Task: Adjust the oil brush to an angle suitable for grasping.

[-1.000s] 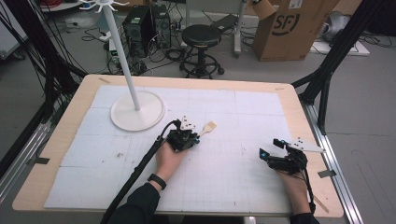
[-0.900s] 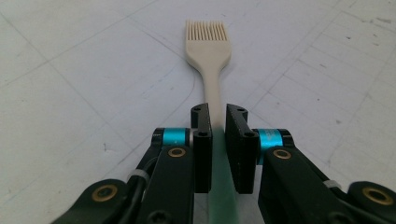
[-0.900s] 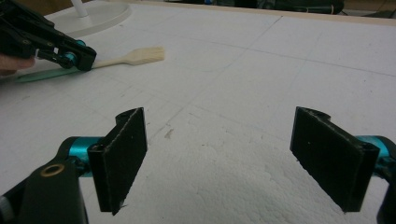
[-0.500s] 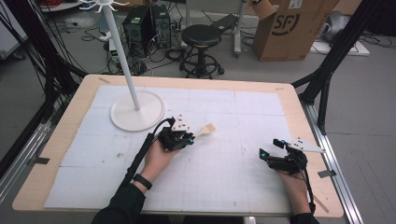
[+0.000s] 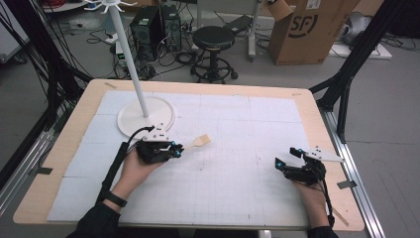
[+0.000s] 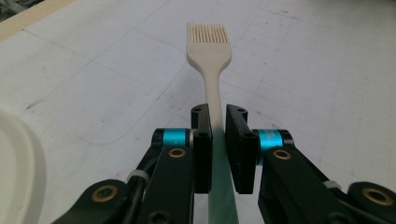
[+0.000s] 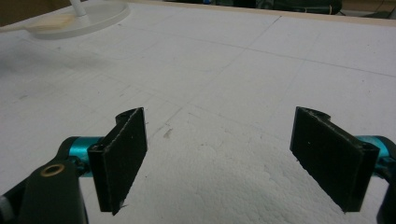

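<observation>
My left gripper (image 5: 177, 148) is shut on the handle of a cream silicone brush (image 5: 199, 142), near the left middle of the white mat. The brush head sticks out to the right, just above the mat. In the left gripper view the handle is pinched between the two black pads (image 6: 201, 140), and the brush (image 6: 208, 44) points straight ahead from the left gripper (image 6: 217, 126). My right gripper (image 5: 287, 157) rests at the right side of the mat. Its jaws stand wide apart with nothing between them, as the right gripper view shows (image 7: 219, 144).
A white stand with a round base (image 5: 158, 110) and a tall thin pole (image 5: 128, 54) rises at the back left, just behind the left hand. Its base edge (image 6: 14, 163) lies close to the left gripper. The wooden table rim (image 5: 317, 119) frames the mat.
The left hand has carried the brush to the left, closer to the stand's base, and lifted it slightly. The right gripper has stayed where it was.
</observation>
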